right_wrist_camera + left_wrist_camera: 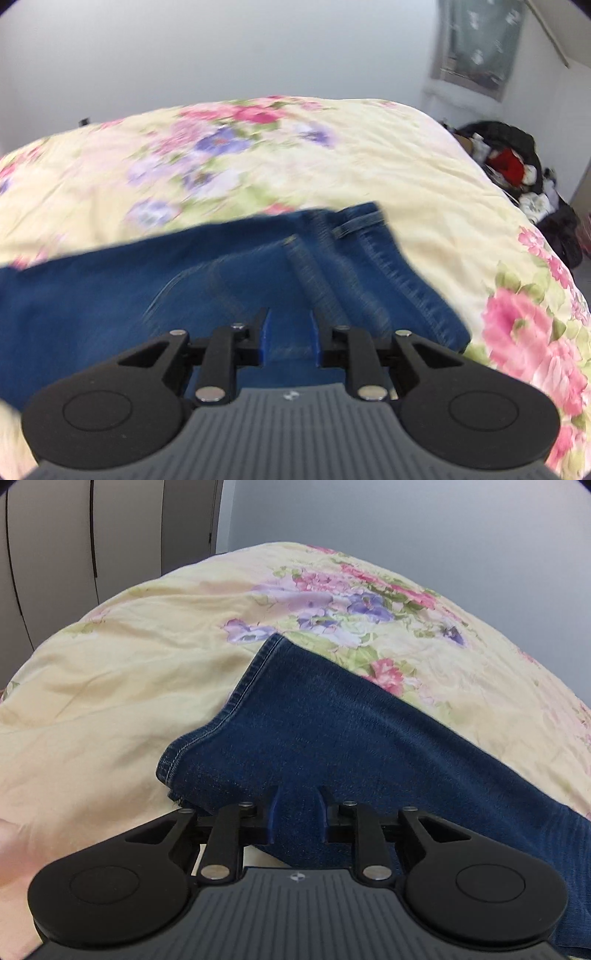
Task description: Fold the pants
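Dark blue jeans [332,720] lie on a floral bedspread [129,664]. In the left wrist view a stitched leg hem [221,720] points to the upper left. My left gripper [297,794] hovers over that leg end with its jaws a little apart, and denim shows in the gap unpinched. The right wrist view is blurred. It shows the jeans [147,288] and their waistband with a belt loop [354,223]. There my right gripper [290,317] stands over the denim, its blue fingers [266,332] parted and gripping nothing.
The yellow bedspread [369,155] spreads wide on all sides of the jeans. Pale wardrobe doors [55,535] stand beyond the bed's left side. Off the bed's right edge lies a heap of dark bags and clothes [517,166] on the floor. Plain walls stand behind.
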`<state>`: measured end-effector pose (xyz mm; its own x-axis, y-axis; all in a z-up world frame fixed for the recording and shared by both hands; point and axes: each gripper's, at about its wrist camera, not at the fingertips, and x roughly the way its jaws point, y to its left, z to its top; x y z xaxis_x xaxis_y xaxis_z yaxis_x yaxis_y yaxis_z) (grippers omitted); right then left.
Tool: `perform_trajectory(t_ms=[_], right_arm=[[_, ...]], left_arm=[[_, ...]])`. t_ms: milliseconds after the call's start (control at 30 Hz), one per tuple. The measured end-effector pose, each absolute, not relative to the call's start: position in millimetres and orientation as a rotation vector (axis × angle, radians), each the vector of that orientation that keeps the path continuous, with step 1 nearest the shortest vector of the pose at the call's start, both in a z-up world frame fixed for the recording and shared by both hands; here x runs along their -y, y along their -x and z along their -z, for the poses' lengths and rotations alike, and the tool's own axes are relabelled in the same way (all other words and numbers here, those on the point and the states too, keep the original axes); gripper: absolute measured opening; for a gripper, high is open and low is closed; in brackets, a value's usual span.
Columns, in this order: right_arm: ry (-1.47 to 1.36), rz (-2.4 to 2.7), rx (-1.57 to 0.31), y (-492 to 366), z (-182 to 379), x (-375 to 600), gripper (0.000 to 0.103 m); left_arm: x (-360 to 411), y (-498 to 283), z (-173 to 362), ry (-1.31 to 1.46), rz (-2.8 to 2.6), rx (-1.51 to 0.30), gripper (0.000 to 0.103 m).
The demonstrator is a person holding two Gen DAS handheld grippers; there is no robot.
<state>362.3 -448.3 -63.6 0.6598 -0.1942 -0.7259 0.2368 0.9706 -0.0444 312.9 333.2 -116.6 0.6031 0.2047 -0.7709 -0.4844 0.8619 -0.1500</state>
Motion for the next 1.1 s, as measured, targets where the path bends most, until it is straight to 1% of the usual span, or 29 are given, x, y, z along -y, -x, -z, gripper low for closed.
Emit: perform_trajectory(t_ms=[67, 133, 200, 267, 333, 433, 567, 733, 833, 867, 900, 933, 967, 1000, 1033, 1067, 1100], right_arm=[[-0.084, 0.266, -0.822, -387, 66, 472, 0.018], [-0.139, 0.273, -0.836, -408, 71, 493, 0.019], [-0.198, 0.265, -0.848, -426, 82, 508, 0.018], [-0.207, 0.258, -0.858, -447, 94, 517, 0.015], [-0.176, 0.280, -0.884, -470, 110, 523, 0.014], [-0.201, 0.300, -0.920, -503, 138, 534, 0.014], [-0.174, 0.310, -0.923, -527, 161, 534, 0.014], [-0.131, 0.325, -0.951, -538, 159, 529, 0.014], [-0.162, 0.326, -0.899, -521, 137, 531, 0.016], [-0.168, 0.326, -0.876, -511, 128, 533, 0.024], [-0.171, 0.333, -0.857, -499, 119, 535, 0.029], [-0.179, 0.327, -0.842, -485, 111, 536, 0.035], [-0.182, 0.316, -0.834, -473, 105, 539, 0.037], [-0.180, 0.324, -0.826, -456, 98, 541, 0.039], [-0.193, 0.340, -0.821, -440, 94, 545, 0.044], [-0.225, 0.346, -0.819, -424, 91, 549, 0.048], [-0.271, 0.349, -0.817, -405, 90, 555, 0.048]], left_arm=[[-335, -317, 129, 0.361, -0.433, -0.858, 0.019], [-337, -319, 137, 0.374, -0.448, -0.856, 0.018], [-333, -322, 143, 0.348, -0.459, -0.859, 0.017], [-328, -325, 147, 0.301, -0.463, -0.864, 0.015], [-325, -328, 149, 0.281, -0.470, -0.868, 0.014], [-325, -330, 150, 0.274, -0.475, -0.874, 0.013], [-325, -331, 150, 0.268, -0.476, -0.885, 0.013], [-327, -330, 148, 0.279, -0.474, -0.882, 0.013], [-331, -325, 136, 0.307, -0.477, -0.863, 0.014], [-331, -321, 131, 0.317, -0.477, -0.847, 0.015], [-333, -315, 124, 0.340, -0.471, -0.821, 0.017], [-335, -308, 118, 0.368, -0.464, -0.797, 0.023], [-338, -302, 113, 0.405, -0.460, -0.774, 0.030], [-341, -294, 109, 0.445, -0.460, -0.750, 0.034], [-344, -285, 106, 0.488, -0.465, -0.721, 0.045], [-348, -275, 105, 0.537, -0.468, -0.690, 0.053], [-354, -265, 105, 0.602, -0.472, -0.666, 0.055]])
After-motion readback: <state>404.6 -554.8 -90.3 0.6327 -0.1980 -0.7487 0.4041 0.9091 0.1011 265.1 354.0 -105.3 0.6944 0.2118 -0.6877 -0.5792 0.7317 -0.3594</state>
